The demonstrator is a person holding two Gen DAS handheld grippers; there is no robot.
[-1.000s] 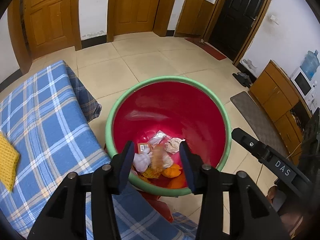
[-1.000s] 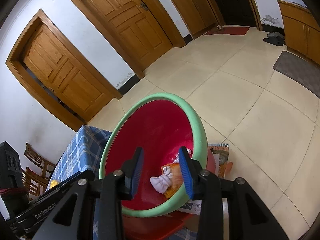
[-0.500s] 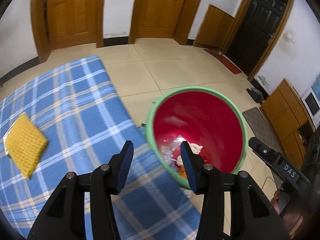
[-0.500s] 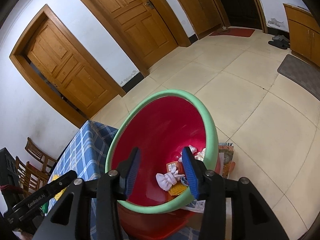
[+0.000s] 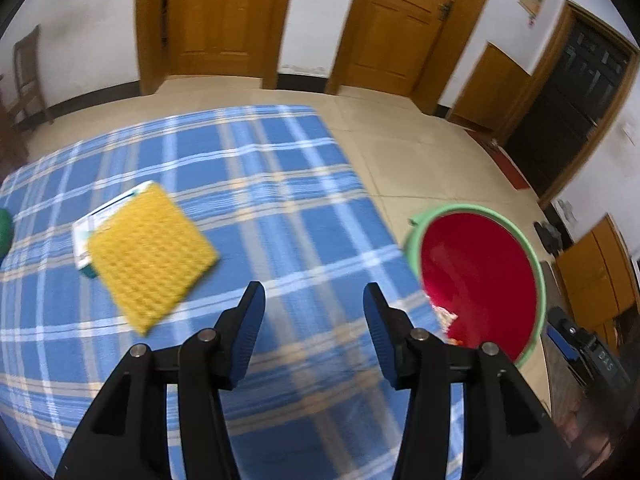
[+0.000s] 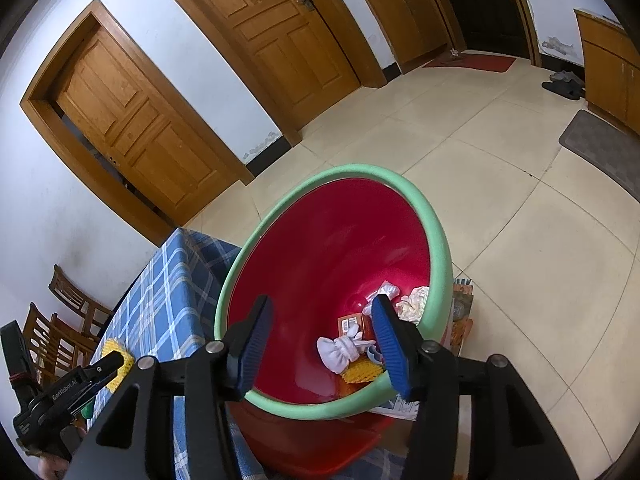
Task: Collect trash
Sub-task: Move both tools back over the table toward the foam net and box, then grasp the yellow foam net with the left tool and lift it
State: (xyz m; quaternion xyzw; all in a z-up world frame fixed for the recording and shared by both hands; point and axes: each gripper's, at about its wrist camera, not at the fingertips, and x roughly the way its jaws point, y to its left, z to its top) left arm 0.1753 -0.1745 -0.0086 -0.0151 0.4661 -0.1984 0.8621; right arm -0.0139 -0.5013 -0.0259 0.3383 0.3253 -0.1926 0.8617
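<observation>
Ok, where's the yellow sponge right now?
Left wrist view: the yellow sponge lies on the blue plaid tablecloth, left of and beyond the open left gripper, overlapping a white packet.

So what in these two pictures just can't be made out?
- Left wrist view: the flat white and teal item lies mostly under the yellow knitted square cloth and is blurred by motion; its nature is unclear.
- Left wrist view: a dark green object is cut off by the picture's left edge.
- Right wrist view: the printed paper outside the red bin with green rim is mostly hidden by the bin.
</observation>
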